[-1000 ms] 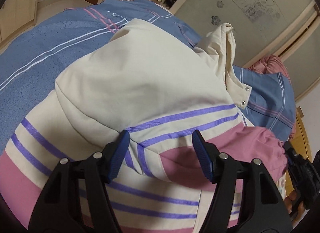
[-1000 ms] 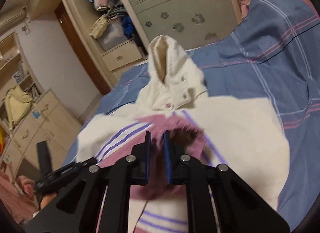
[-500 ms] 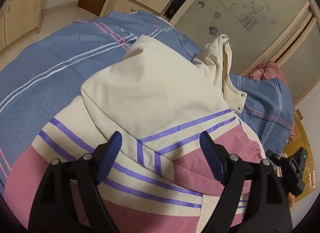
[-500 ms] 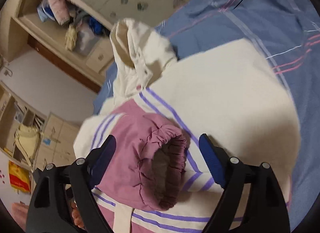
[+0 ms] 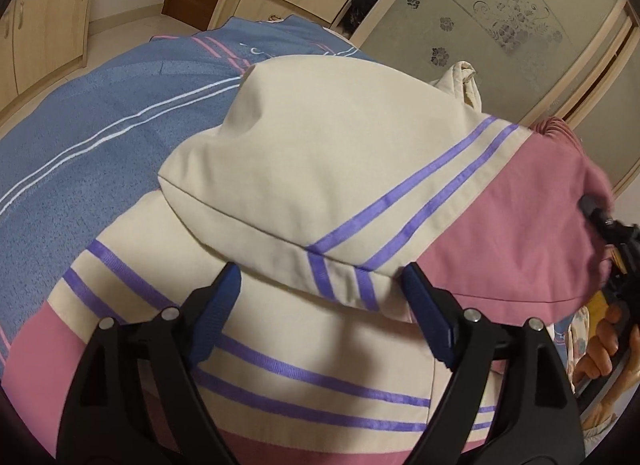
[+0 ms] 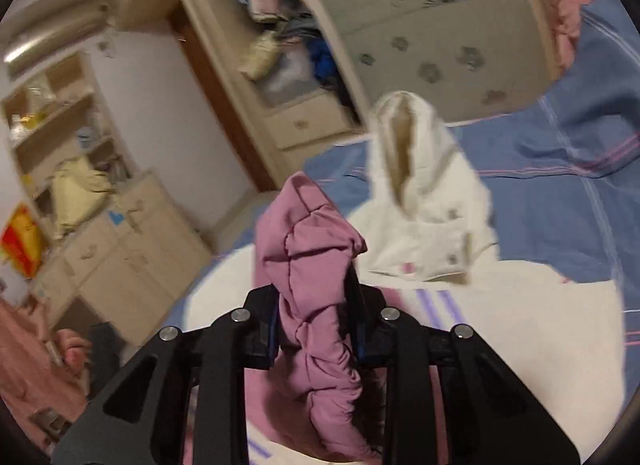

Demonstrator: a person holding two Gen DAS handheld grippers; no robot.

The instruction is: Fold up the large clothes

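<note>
Right wrist: right gripper [image 6: 314,329] jaws closing, pinching pink elastic sleeve cuff [image 6: 310,273] | left gripper [image 5: 320,305] jaws spread, opening over cream purple-striped hooded jacket [image 5: 320,169] | blue striped bed [image 5: 100,137]

Jacket [image 5: 320,153] on bed [image 5: 100,145]

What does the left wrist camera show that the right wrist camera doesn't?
Only the left wrist view shows the left gripper open over the jacket's folded cream body, where purple stripes meet.

Only the right wrist view shows the hood's opening, the shelves against the wall, and the right gripper, its jaws closing with the pink sleeve cuff bunched between them.

Both show the cream, pink and purple jacket on the blue striped bedsheet, plus the frosted floral wardrobe door.
</note>
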